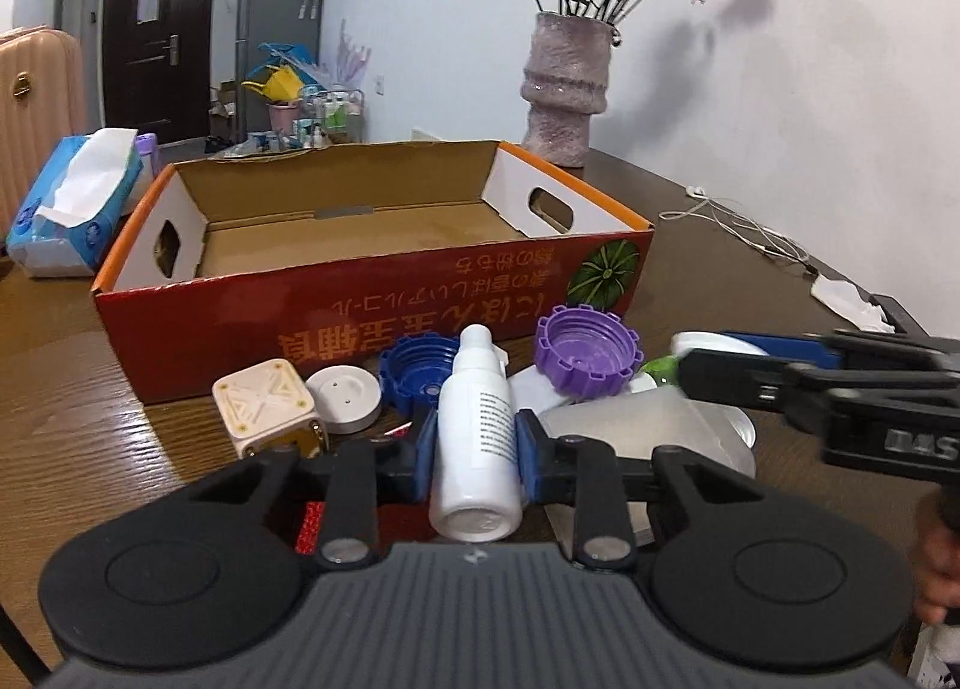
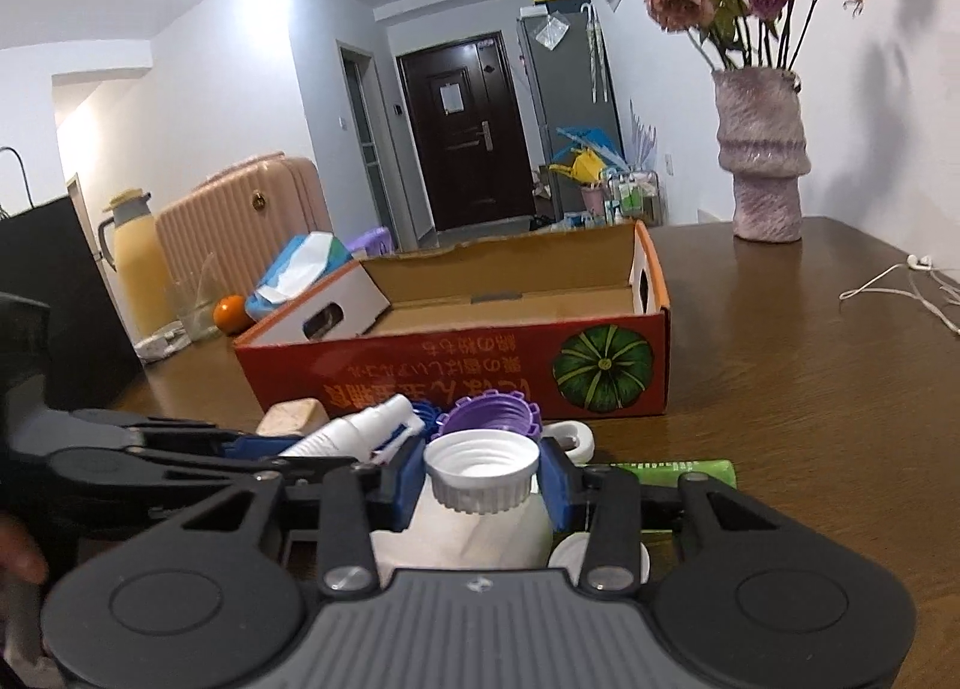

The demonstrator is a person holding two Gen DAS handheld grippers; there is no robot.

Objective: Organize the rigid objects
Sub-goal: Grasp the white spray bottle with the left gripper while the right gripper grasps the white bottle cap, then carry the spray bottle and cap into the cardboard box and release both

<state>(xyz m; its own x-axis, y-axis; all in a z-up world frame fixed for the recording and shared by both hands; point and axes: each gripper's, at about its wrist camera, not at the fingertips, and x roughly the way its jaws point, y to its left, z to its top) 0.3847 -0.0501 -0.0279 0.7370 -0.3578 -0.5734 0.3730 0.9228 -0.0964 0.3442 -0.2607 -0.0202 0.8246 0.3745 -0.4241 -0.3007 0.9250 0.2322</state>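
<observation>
A white spray bottle (image 1: 477, 425) lies pointing at the box, and my left gripper (image 1: 477, 449) is shut on its body with a blue pad on each side. My right gripper (image 2: 480, 479) is shut on a white wide-mouthed bottle (image 2: 480, 467), gripped just below its threaded neck. An open red cardboard box (image 1: 360, 317) (image 2: 450, 383) stands empty right behind the pile. In the pile lie a purple cap (image 1: 588, 353) (image 2: 492, 419), a blue cap (image 1: 417, 371), a white disc (image 1: 345, 395) and a cream square block (image 1: 264, 407). The right gripper's fingers (image 1: 726, 368) come in from the right.
A vase of dried roses (image 1: 567, 89) stands behind the box at the right. A tissue pack (image 1: 72, 203) lies left of the box. An earphone cable (image 1: 750, 233) trails along the right side of the table. A green tube (image 2: 684, 473) lies by my right fingers.
</observation>
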